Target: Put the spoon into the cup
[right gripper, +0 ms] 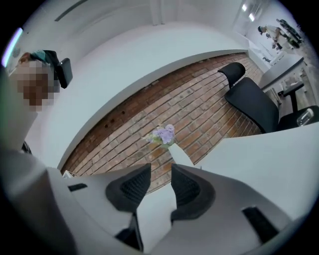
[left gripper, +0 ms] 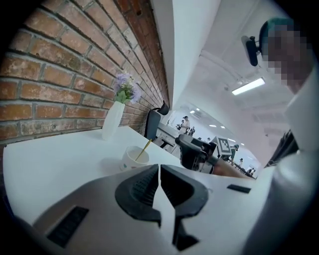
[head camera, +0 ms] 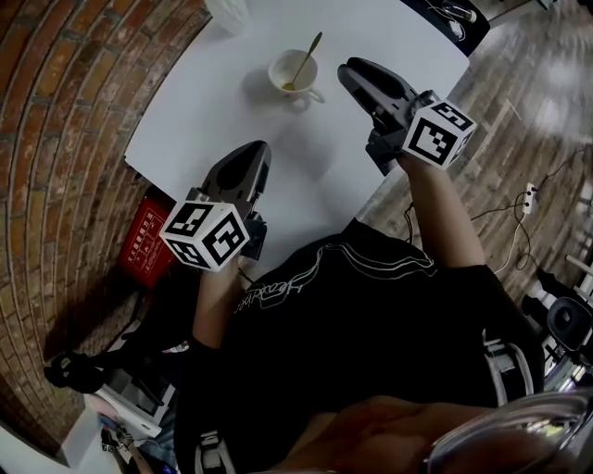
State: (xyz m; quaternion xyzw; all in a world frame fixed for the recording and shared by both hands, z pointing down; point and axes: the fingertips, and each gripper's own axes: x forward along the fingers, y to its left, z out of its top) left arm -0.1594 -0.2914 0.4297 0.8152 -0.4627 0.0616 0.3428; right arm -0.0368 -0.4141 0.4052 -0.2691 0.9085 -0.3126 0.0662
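A white cup [head camera: 291, 74] with a handle stands on the white table [head camera: 380, 28], and a gold spoon [head camera: 306, 57] leans inside it, handle up. My right gripper [head camera: 346, 70] hovers just right of the cup, open and empty. My left gripper [head camera: 261, 150] is lower in the head view, over the table's near part, shut with nothing in it. In the left gripper view the cup [left gripper: 132, 158] and spoon [left gripper: 145, 147] sit beyond the shut left gripper [left gripper: 159, 168], with the right gripper [left gripper: 192, 152] beside them. In the right gripper view the open right gripper [right gripper: 160, 170] faces the brick wall.
A white vase with purple flowers [left gripper: 114, 118] stands at the table's far side by the brick wall [right gripper: 199, 107]. A black office chair [right gripper: 251, 99] is at the right. A red box [head camera: 146, 243] lies on the floor left of the table.
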